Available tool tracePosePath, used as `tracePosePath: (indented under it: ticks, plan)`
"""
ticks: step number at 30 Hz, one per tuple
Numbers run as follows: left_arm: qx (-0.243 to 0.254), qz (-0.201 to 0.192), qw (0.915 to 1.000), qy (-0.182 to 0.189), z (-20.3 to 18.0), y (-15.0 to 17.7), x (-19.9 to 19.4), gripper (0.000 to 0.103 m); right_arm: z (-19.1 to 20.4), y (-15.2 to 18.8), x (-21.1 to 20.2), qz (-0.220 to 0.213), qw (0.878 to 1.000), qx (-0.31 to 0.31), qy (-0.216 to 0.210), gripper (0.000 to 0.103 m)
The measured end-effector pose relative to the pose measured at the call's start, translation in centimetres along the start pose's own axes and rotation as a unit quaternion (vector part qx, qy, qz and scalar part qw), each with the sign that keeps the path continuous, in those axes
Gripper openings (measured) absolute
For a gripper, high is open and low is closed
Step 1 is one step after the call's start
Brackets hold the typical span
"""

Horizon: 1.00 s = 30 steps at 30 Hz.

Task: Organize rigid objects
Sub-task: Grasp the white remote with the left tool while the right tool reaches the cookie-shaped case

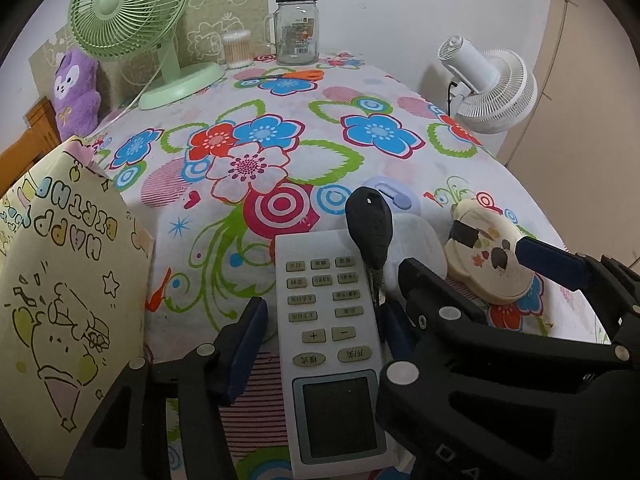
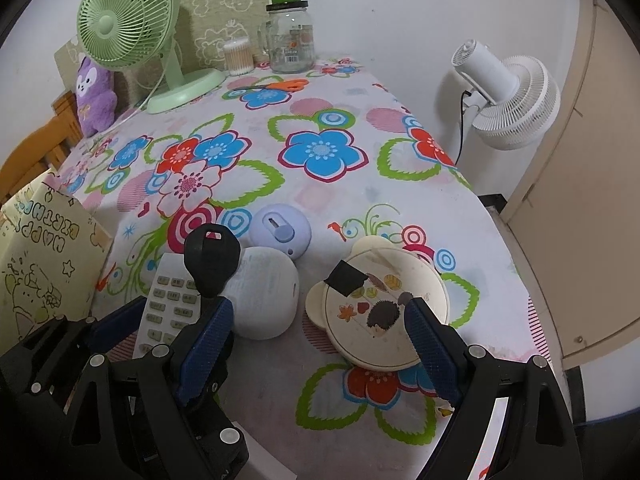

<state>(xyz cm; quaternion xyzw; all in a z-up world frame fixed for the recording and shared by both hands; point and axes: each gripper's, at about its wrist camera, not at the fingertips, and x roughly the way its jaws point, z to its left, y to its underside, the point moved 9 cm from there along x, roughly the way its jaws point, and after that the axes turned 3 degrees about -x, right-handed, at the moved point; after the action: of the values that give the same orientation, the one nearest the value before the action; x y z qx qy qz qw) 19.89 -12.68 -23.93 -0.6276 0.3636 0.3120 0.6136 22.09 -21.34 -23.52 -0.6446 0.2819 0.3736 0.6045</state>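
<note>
A white remote control [image 1: 328, 320] lies on the flowered tablecloth [image 1: 280, 92], and my left gripper [image 1: 326, 328] is shut on its long sides. A black car key [image 1: 368, 228] leans across the remote's far corner and a white dome [image 2: 264, 296]. Behind them sits a lilac round case [image 2: 280, 232]. My right gripper [image 2: 320, 344] stands open and low over the cloth. Its left finger is beside the key and dome; its right finger [image 2: 432, 352] lies over a cream bear-eared disc [image 2: 384, 312]. A yellow birthday gift bag [image 1: 60, 280] stands at the left.
At the back stand a green desk fan [image 1: 132, 12], a glass jar [image 1: 296, 28], a cotton swab tub [image 1: 238, 50] and orange scissors [image 1: 296, 76]. A purple plush [image 1: 76, 88] leans at far left. A white fan [image 2: 508, 100] stands beyond the table's right edge.
</note>
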Motion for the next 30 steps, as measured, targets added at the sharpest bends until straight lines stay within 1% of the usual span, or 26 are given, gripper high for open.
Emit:
tracePosePath:
  ticks: [3, 5, 7, 9, 14, 19, 24, 25, 26, 27, 30]
  plan:
    - [-0.001, -0.003, 1.0, 0.0, 0.0, -0.1, 0.0, 0.062, 0.0, 0.0, 0.0, -0.001, 1.0, 0.001, 0.001, 0.09]
    - [0.003, -0.007, 1.0, 0.004, -0.2, -0.1, 0.0, 0.058, -0.2, 0.0, 0.0, -0.002, 1.0, 0.003, 0.004, 0.09]
    - [0.004, -0.012, 0.9999, 0.004, -0.3, -0.2, 0.0, 0.05, -0.4, 0.0, 0.0, -0.002, 1.0, 0.006, 0.007, 0.09]
    - [0.004, -0.014, 0.9999, 0.008, -0.3, -0.2, -0.1, 0.047, -0.4, -0.1, -0.1, -0.002, 1.0, 0.005, 0.008, 0.09]
    - [0.004, -0.013, 0.9998, 0.014, -0.2, -0.1, -0.3, 0.046, -0.1, -0.1, -0.2, -0.004, 1.0, 0.001, 0.004, 0.09]
    - [0.003, -0.019, 0.9998, 0.003, 0.5, -0.2, -0.7, 0.046, 0.8, -0.5, -0.1, -0.008, 1.0, -0.002, -0.008, 0.09]
    - [-0.008, -0.008, 0.9999, 0.0, 1.4, -0.3, -0.2, 0.047, 1.7, -0.8, 0.4, -0.004, 1.0, -0.008, -0.013, 0.09]
    - [-0.009, -0.005, 0.9999, 0.004, 1.4, -0.3, -0.1, 0.047, 1.9, -0.8, 0.6, -0.002, 1.0, -0.01, -0.014, 0.087]
    - [-0.008, -0.004, 0.9999, 0.006, 1.4, -0.2, -0.1, 0.047, 2.1, -0.8, 0.8, 0.001, 1.0, -0.012, -0.016, 0.082]
    - [-0.006, -0.005, 0.9999, 0.007, 1.3, -0.2, -0.1, 0.047, 2.2, -0.8, 1.0, 0.006, 1.0, -0.011, -0.019, 0.081]
    - [-0.01, -0.005, 0.9999, 0.011, 1.4, -0.2, -0.1, 0.047, 2.7, -1.0, 1.2, 0.003, 1.0, -0.019, -0.022, 0.078]
